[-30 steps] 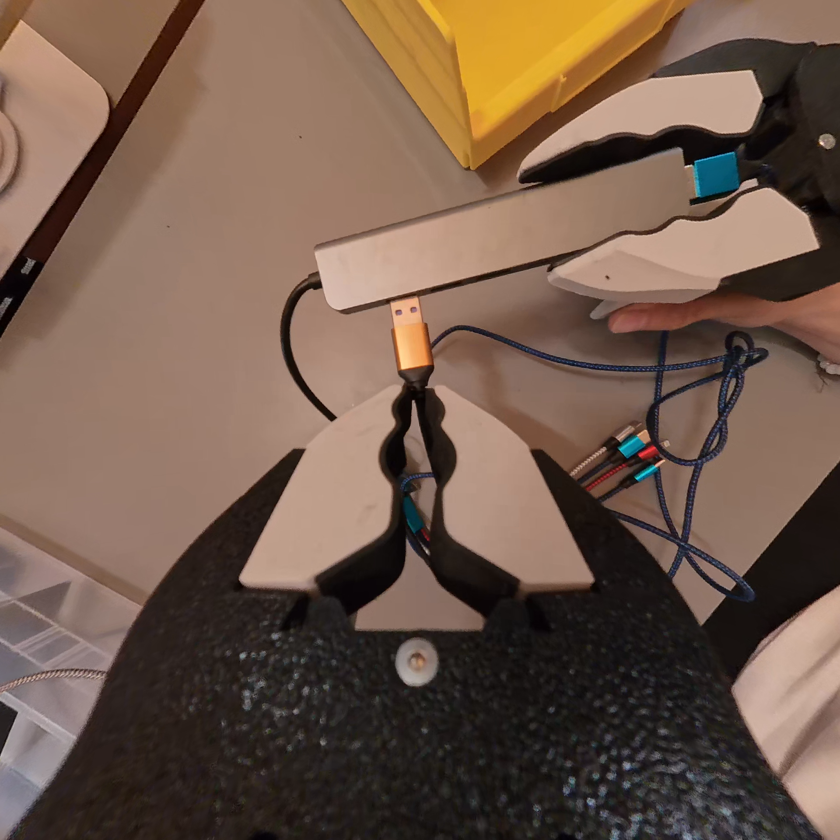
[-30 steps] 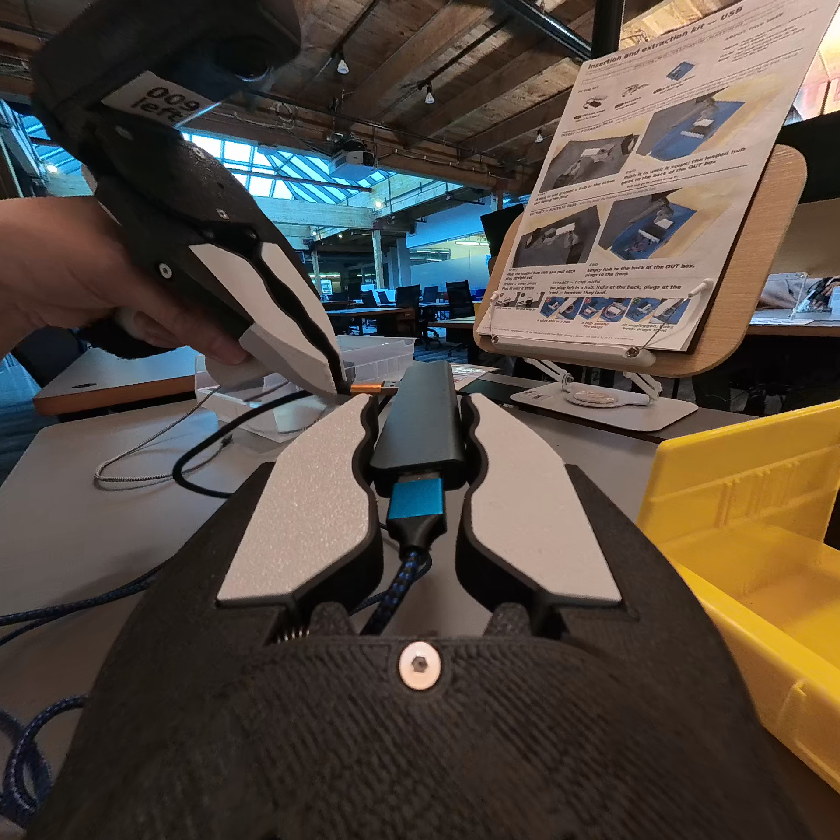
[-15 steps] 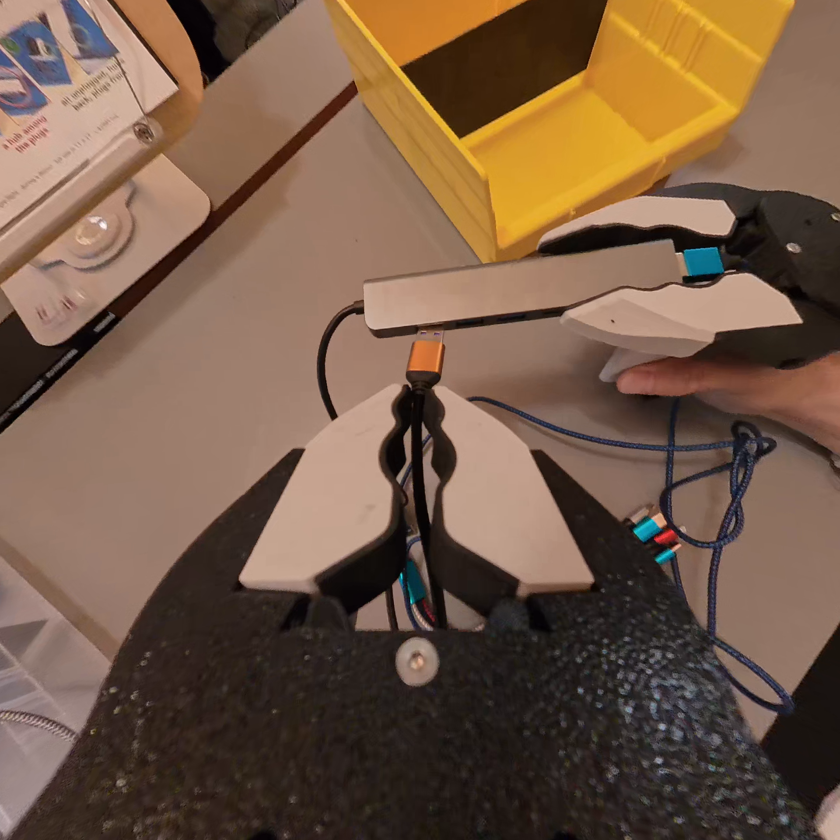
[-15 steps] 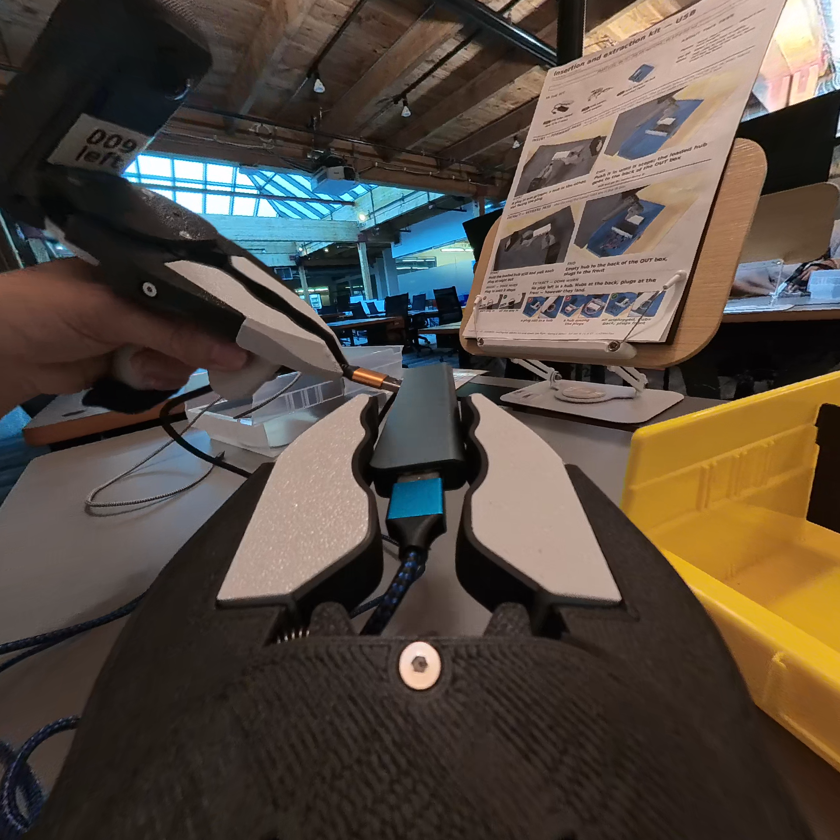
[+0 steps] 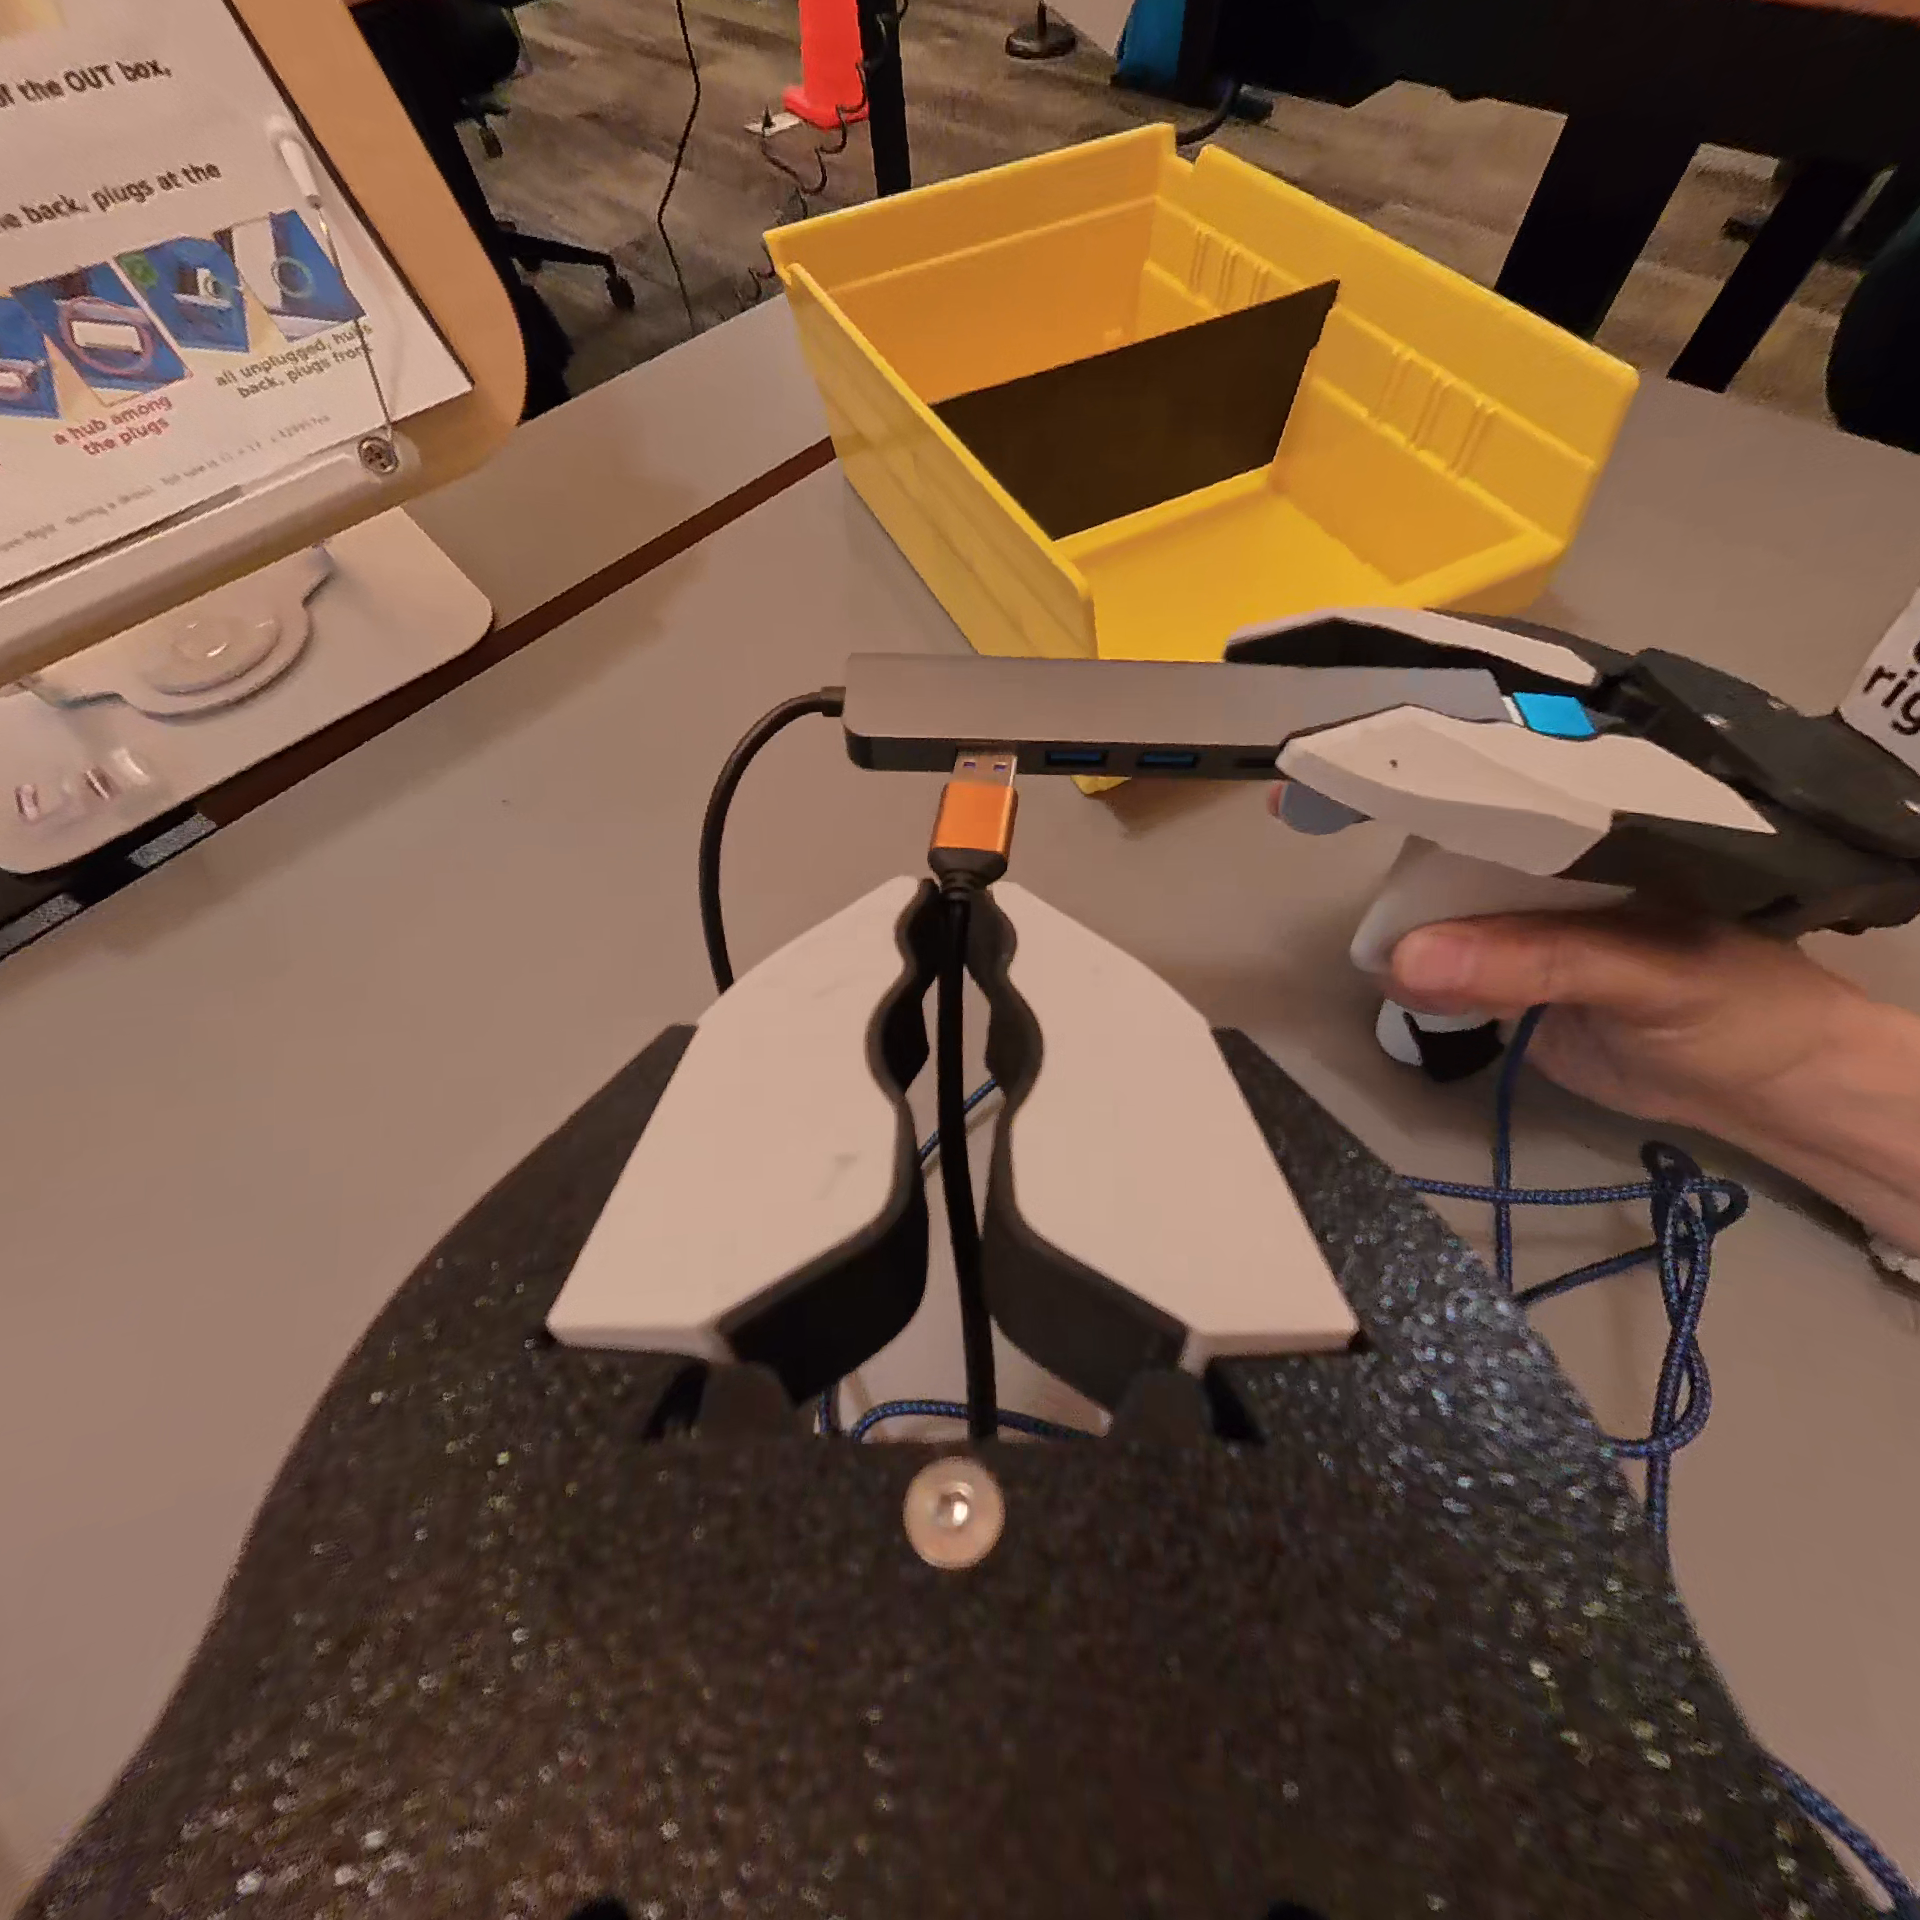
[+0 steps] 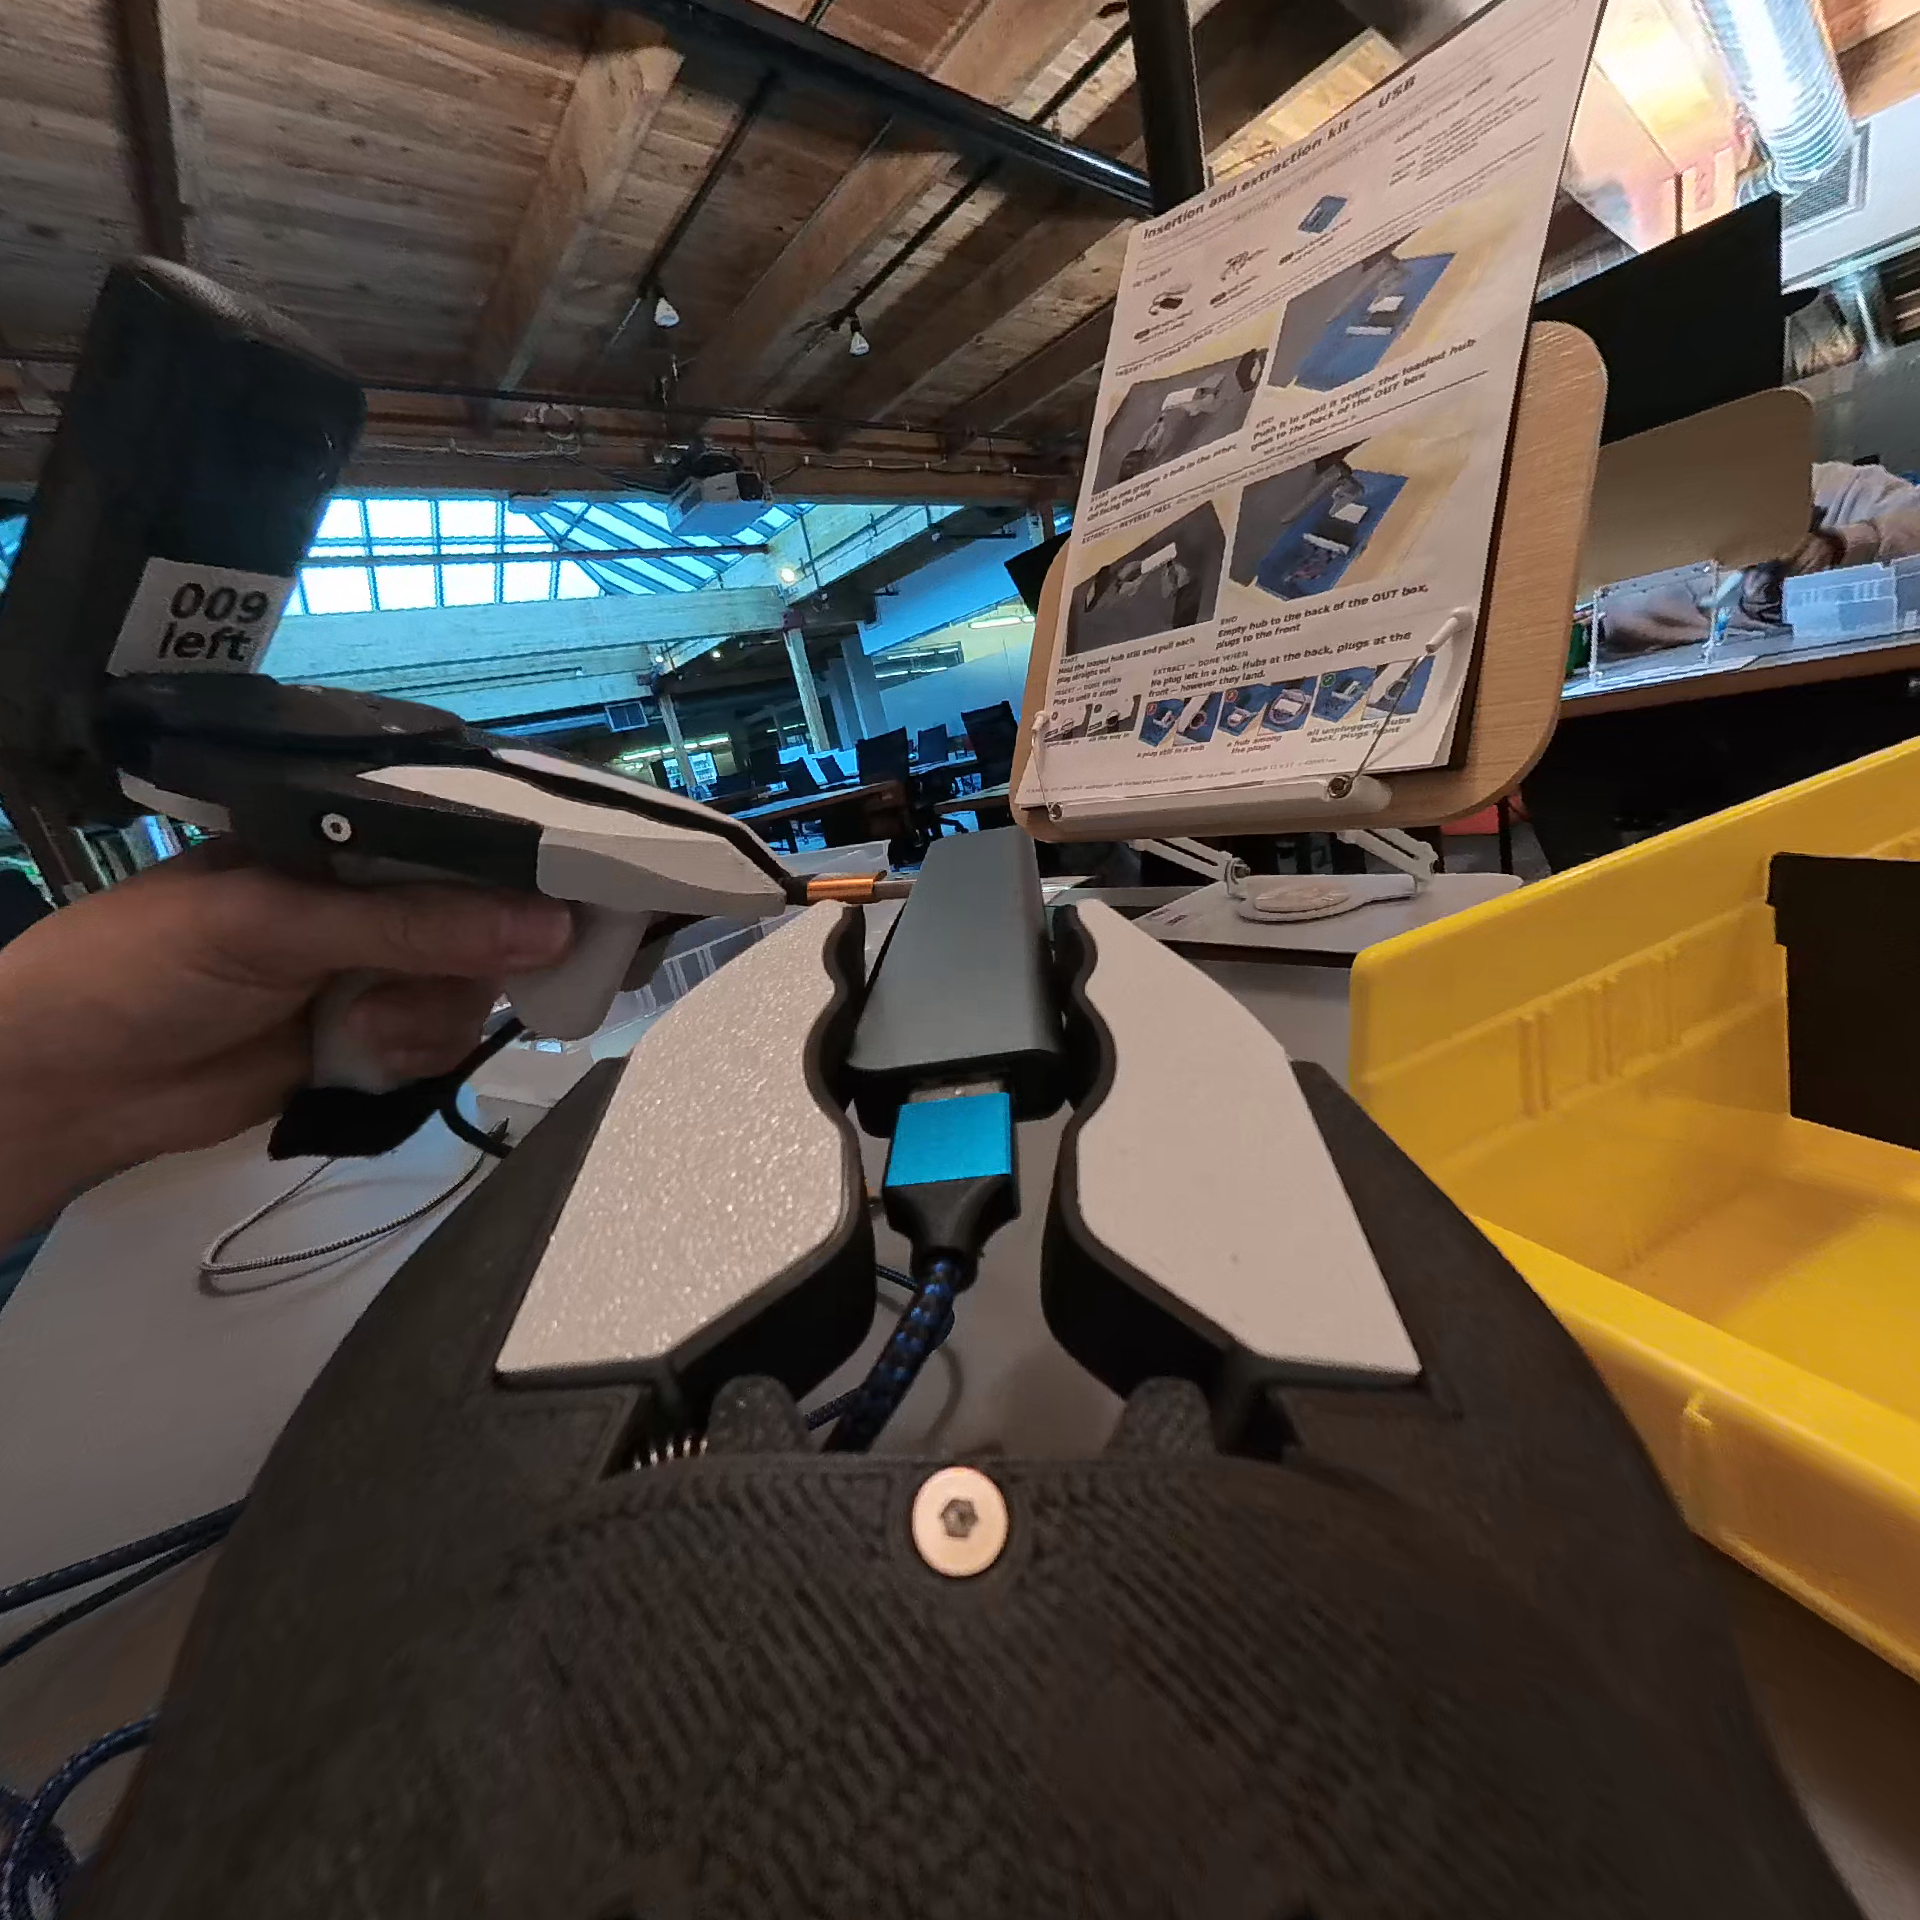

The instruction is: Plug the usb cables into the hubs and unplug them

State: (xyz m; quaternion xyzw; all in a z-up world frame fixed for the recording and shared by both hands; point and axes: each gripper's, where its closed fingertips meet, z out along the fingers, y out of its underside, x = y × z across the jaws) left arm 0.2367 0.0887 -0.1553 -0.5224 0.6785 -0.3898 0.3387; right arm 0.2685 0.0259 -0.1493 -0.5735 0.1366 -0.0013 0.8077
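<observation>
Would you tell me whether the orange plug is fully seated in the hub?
Not fully: the orange plug shows bare metal tip outside the hub, at its end port.

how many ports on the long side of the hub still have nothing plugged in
2 blue ports right of the orange plug on the hub; a darker slot beside the right gripper may be another.

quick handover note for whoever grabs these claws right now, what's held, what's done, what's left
Left claw: shut on the black cable just behind the orange plug.
Right claw: shut on the grey hub, held level above the table.
Done: blue plug sits in the hub's end; orange plug's tip is in the leftmost side port, metal still showing.
Left: seat it fully; two side ports are open; later unplug. Yellow bin sits behind.
</observation>
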